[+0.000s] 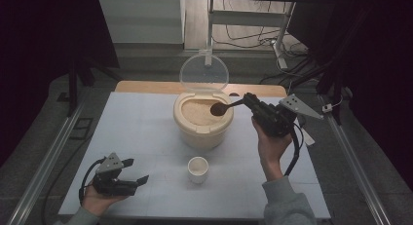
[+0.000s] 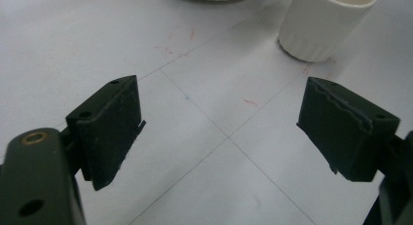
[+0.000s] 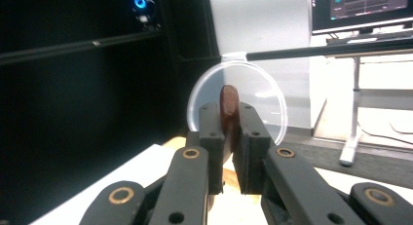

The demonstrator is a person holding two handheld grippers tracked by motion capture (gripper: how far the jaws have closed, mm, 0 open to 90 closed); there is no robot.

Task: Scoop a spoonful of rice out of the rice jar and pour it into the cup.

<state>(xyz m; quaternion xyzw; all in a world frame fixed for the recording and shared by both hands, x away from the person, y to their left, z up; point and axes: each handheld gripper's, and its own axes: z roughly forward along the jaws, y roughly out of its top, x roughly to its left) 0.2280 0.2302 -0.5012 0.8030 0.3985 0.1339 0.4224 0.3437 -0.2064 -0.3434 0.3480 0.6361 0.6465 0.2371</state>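
Closest to us at the lower left of the high view, the left gripper (image 1: pixel 130 172) sits with jaws spread wide and nothing between them, parked on the table (image 1: pixel 146 132). Right of centre, our right gripper (image 1: pixel 249 101) is clamped tight on the handle of a brown spoon (image 1: pixel 220 108), its bowl over the rice in the open container (image 1: pixel 202 119), lid (image 1: pixel 204 72) flipped up behind. The cup (image 1: pixel 197 169) waits lower centre. We'd keep the spoon level while carrying, so no grains spill.
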